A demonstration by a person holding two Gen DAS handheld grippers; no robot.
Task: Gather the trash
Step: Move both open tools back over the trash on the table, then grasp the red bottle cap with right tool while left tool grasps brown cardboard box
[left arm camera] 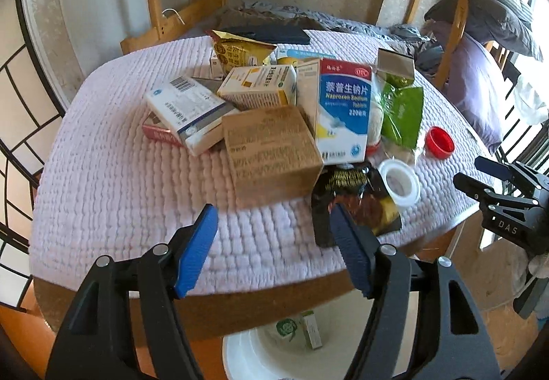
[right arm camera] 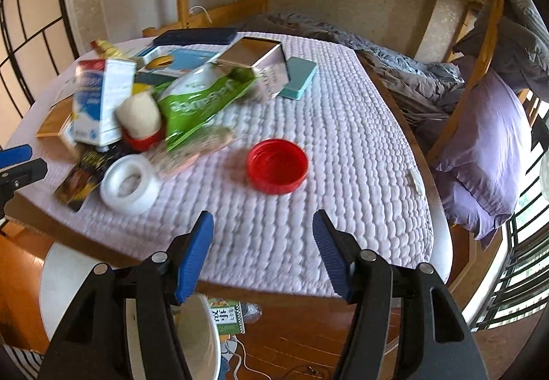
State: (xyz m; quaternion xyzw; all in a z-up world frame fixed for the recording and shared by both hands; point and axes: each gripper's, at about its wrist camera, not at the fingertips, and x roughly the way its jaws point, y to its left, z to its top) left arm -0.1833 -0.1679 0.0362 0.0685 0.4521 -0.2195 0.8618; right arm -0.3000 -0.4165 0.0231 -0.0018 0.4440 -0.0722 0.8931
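A heap of trash lies on a pale quilted table (left arm camera: 113, 174): a brown carton (left arm camera: 271, 153), a blue-white medicine box (left arm camera: 343, 112), a green bag (left arm camera: 401, 112), a white lid (left arm camera: 399, 181), a red cap (left arm camera: 439, 142) and a dark wrapper (left arm camera: 350, 205). My left gripper (left arm camera: 272, 249) is open and empty over the table's near edge, just short of the carton. My right gripper (right arm camera: 262, 254) is open and empty, just short of the red cap (right arm camera: 277, 165). The white lid (right arm camera: 129, 183) and green bag (right arm camera: 202, 98) lie to its left.
A white bin (left arm camera: 260, 356) with boxes inside stands on the floor below the table's near edge; its rim shows in the right wrist view (right arm camera: 202, 339). A bunk bed frame (left arm camera: 456, 9) and purple bedding (right arm camera: 480, 146) lie beyond the table on the right.
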